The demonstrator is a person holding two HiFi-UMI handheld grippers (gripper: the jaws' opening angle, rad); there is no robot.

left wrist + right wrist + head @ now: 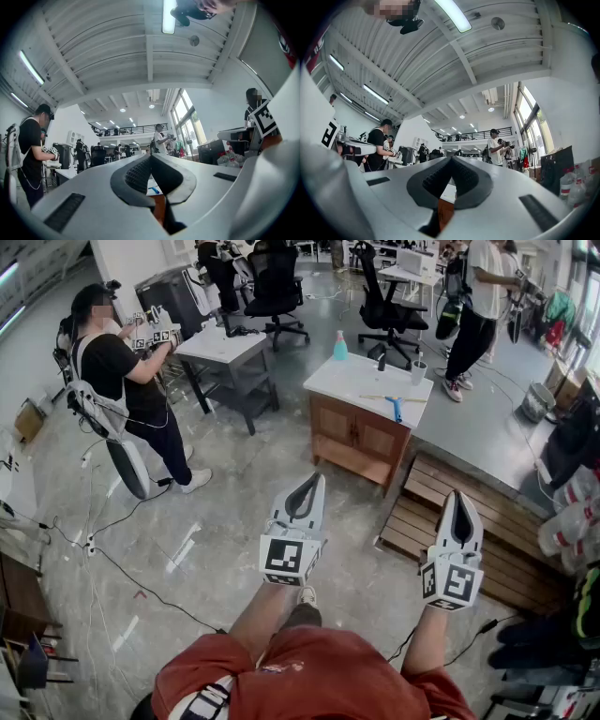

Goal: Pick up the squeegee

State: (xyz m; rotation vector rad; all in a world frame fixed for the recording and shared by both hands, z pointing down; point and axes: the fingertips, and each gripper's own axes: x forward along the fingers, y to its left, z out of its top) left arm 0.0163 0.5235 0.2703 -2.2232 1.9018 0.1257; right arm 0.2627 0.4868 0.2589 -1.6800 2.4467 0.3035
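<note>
While the left claw (307, 486) and the right claw (460, 504) hang well short of the worktop (352, 381), I read both as closed and empty. The squeegee (396, 407) lies flat on that worktop, near its right edge. I judge it light, rigid in the blue handle, with a flexible blade. I would grip the handle mid-length, across its narrow width.

left gripper (151, 155): jaws together, empty | squeegee (153, 190): blue, 6 o'clock below tips | person (32, 150): 9 o'clock
</note>
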